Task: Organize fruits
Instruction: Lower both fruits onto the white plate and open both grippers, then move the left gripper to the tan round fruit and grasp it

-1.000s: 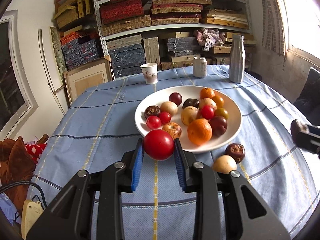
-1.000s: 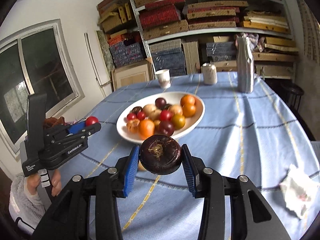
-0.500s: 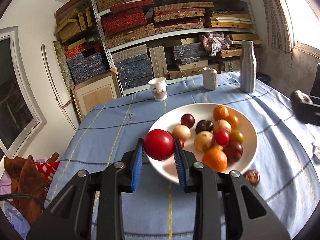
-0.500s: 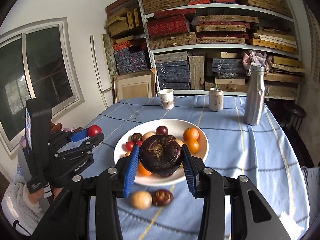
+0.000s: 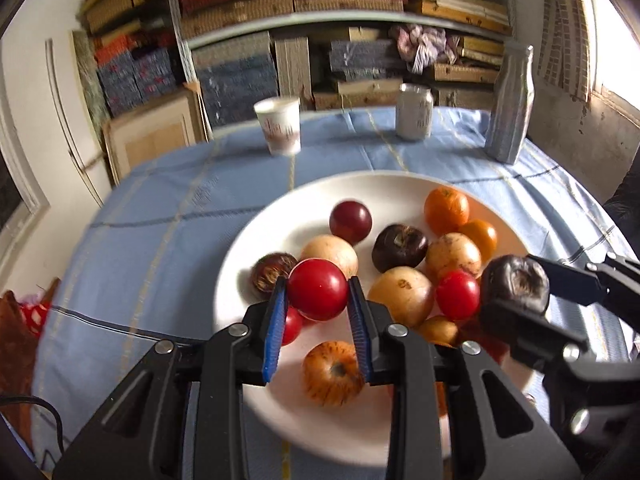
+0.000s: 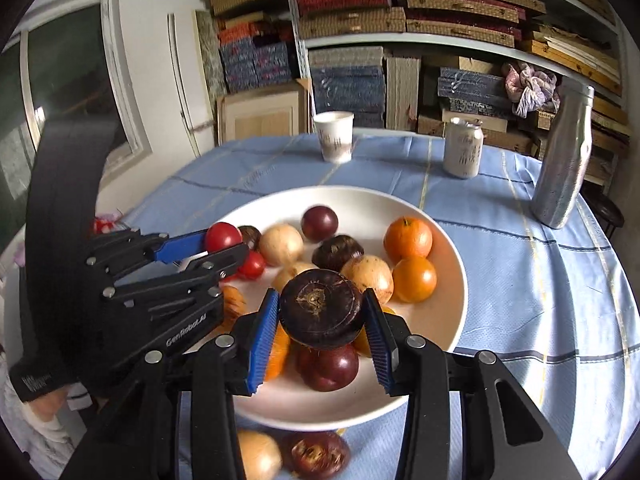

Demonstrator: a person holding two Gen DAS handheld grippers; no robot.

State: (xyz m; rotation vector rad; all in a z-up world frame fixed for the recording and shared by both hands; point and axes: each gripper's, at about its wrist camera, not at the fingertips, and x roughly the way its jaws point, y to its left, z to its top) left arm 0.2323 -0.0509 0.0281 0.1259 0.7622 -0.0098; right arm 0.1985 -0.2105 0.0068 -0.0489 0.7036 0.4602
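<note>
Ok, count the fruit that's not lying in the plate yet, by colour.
Red fruit: 1, in the left hand-held gripper.
Dark brown fruit: 2, one in the right hand-held gripper, one on the cloth.
Tan fruit: 1, on the cloth.
Total: 4.

Right hand-held gripper [image 6: 320, 326] clamps dark mangosteen [image 6: 320, 314] over white plate [image 6: 448, 268]. Left hand-held gripper [image 6: 222, 246] grips red fruit [image 6: 222, 237] at plate's left rim.
</note>
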